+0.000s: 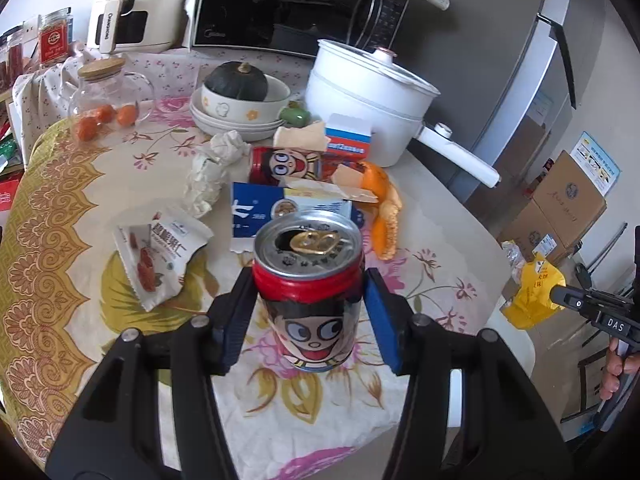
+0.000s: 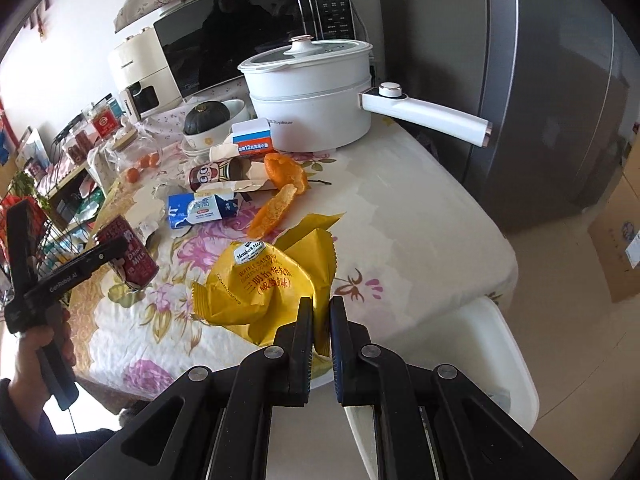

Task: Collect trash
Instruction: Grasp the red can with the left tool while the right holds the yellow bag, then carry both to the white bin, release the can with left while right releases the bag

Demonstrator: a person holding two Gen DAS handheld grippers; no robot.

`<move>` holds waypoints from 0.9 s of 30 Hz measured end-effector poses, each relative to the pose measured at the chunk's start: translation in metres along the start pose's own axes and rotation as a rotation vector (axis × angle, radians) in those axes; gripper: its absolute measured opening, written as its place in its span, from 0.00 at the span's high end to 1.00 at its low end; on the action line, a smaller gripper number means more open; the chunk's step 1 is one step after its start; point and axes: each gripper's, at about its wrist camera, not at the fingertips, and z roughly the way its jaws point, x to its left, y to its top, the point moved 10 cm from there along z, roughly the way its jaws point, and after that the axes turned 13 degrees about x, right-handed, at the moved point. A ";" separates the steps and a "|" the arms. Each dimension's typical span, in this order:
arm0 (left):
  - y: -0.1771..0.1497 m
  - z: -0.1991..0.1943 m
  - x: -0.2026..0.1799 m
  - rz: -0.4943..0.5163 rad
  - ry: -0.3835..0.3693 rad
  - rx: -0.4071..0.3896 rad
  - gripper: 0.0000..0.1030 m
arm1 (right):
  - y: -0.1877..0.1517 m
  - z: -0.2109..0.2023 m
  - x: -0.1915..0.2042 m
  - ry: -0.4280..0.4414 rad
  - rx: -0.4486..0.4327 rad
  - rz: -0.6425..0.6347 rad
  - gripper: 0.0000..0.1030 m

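Observation:
My left gripper (image 1: 308, 304) is shut on an opened red milk can (image 1: 310, 280) with a cartoon face, held upright just above the floral tablecloth; the can also shows in the right wrist view (image 2: 132, 256). My right gripper (image 2: 320, 316) is shut on a yellow snack wrapper (image 2: 264, 280), held over the table's front edge; the wrapper also shows in the left wrist view (image 1: 534, 296). Loose on the table lie a second red can (image 1: 284, 166) on its side, a blue-white carton (image 1: 280, 210), orange peel (image 1: 384, 208), crumpled tissue (image 1: 212, 172), a torn snack packet (image 1: 160, 256) and a small box (image 1: 348, 140).
A white electric pot (image 1: 372, 96) with a long handle stands at the back, beside stacked bowls holding a squash (image 1: 236, 80), a glass jar (image 1: 104, 96), a microwave (image 1: 296, 4). A white bin (image 2: 480, 364) stands below the table's front edge. Cardboard boxes (image 1: 560, 204) sit on the floor.

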 end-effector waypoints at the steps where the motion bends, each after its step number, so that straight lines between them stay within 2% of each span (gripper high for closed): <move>1: -0.002 0.000 -0.009 0.010 -0.012 0.000 0.46 | -0.004 -0.003 -0.006 -0.006 0.000 0.009 0.92; 7: -0.014 0.008 -0.070 0.086 -0.083 0.014 0.46 | -0.029 -0.014 -0.046 -0.050 0.015 0.076 0.92; 15: -0.047 0.034 -0.161 0.260 -0.149 0.077 0.46 | -0.073 -0.021 -0.113 -0.102 0.060 0.184 0.91; 21: -0.069 0.059 -0.210 0.346 -0.182 0.124 0.46 | -0.102 -0.019 -0.159 -0.138 0.106 0.266 0.91; 27: -0.083 0.081 -0.246 0.400 -0.205 0.151 0.46 | -0.120 -0.014 -0.182 -0.149 0.142 0.300 0.91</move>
